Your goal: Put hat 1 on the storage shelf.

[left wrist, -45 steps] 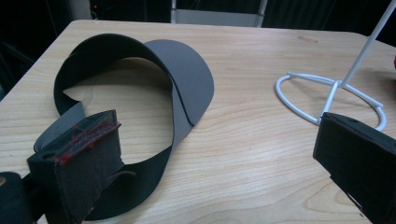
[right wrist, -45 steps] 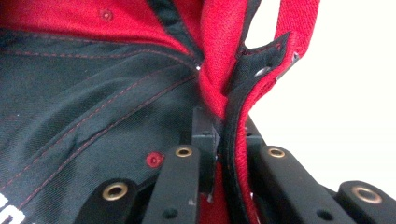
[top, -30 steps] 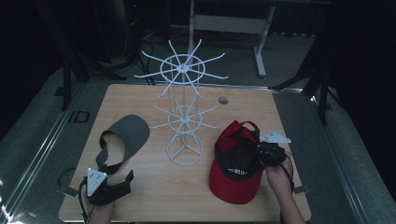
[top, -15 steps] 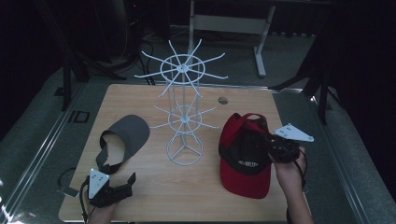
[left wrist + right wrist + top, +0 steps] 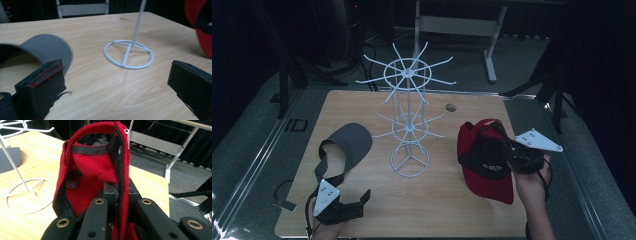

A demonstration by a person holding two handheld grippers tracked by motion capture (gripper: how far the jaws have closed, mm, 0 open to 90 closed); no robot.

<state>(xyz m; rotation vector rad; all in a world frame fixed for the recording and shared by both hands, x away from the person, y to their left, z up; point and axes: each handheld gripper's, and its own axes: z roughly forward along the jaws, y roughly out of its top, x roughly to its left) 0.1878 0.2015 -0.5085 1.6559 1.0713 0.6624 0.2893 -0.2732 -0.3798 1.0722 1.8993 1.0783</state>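
The right gripper [image 5: 507,155], its jaws pinched shut on the rim of the red fabric baseball cap [image 5: 484,162], holds it above the wooden table's [image 5: 432,210] right side, brim pointing towards the person, long axis running front to back, while the left gripper [image 5: 349,202] gapes wide, empty.

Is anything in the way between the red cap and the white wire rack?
Nothing visible. The right gripper is shut on the red cap, and only bare table lies between it and the rack.
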